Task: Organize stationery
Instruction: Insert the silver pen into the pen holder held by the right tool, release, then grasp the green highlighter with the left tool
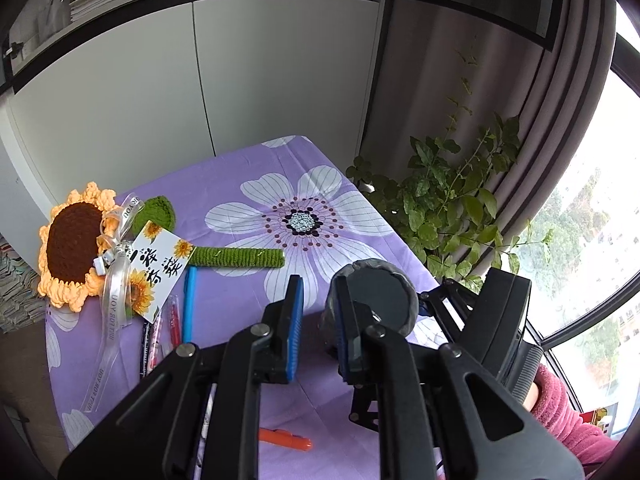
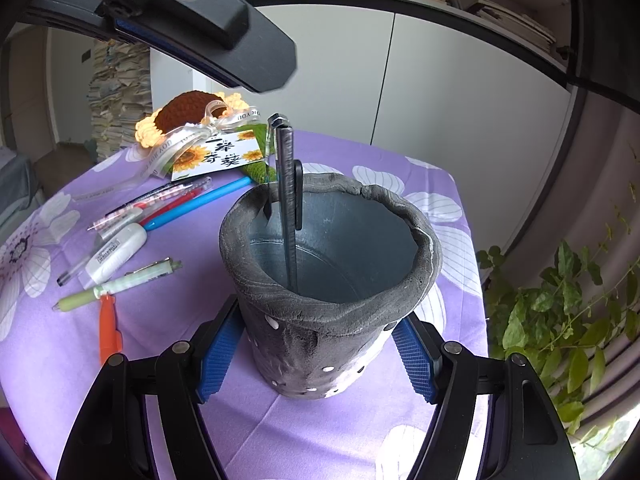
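A grey pen holder stands on the purple flowered tablecloth. My right gripper has its blue pads against both sides of the holder. A dark pen stands upright inside the holder. My left gripper is open and empty above and beside the holder. Its finger shows at the top of the right wrist view. Loose on the cloth lie a blue pen, red pens, a white correction tape, a green pen and an orange pen.
A crocheted sunflower with a ribbon and a card lies at the cloth's far left. A potted plant stands beyond the table's right edge. White cabinets stand behind, with book stacks above.
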Tool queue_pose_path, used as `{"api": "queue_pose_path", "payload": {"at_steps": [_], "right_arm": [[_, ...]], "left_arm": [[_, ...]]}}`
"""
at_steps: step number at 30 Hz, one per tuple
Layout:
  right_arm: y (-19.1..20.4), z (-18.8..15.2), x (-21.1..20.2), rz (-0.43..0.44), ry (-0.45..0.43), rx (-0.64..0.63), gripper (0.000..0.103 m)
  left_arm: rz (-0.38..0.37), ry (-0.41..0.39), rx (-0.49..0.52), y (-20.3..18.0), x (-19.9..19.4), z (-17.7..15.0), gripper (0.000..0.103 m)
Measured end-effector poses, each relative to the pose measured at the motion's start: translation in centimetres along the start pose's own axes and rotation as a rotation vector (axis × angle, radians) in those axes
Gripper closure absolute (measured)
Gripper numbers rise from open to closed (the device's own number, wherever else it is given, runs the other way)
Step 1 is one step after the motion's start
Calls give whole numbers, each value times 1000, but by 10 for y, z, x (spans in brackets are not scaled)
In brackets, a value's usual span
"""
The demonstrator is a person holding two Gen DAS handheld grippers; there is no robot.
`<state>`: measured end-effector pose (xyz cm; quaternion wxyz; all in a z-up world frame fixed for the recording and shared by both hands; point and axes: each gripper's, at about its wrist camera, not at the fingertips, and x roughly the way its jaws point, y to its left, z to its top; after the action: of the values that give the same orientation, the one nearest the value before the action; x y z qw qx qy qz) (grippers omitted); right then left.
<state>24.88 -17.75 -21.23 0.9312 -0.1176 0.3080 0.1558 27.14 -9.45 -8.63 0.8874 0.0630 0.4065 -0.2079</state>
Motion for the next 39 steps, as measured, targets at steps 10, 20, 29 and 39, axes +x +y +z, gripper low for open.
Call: {"api": "queue_pose_path", "payload": {"at_steps": [10,20,29,39], "right_arm": [[0,0,0,1,0,-1,30],[0,0,0,1,0,-1,30],[0,0,0,1,0,-1,30],[0,0,0,1,0,0,30]], "left_arm": [[83,190,-52,40,41,-51,69],[113,304,-65,55,84,-79,73],[119,348,-90,64,99,-88,79],[108,312,-122,66,85,-83,90]]}}
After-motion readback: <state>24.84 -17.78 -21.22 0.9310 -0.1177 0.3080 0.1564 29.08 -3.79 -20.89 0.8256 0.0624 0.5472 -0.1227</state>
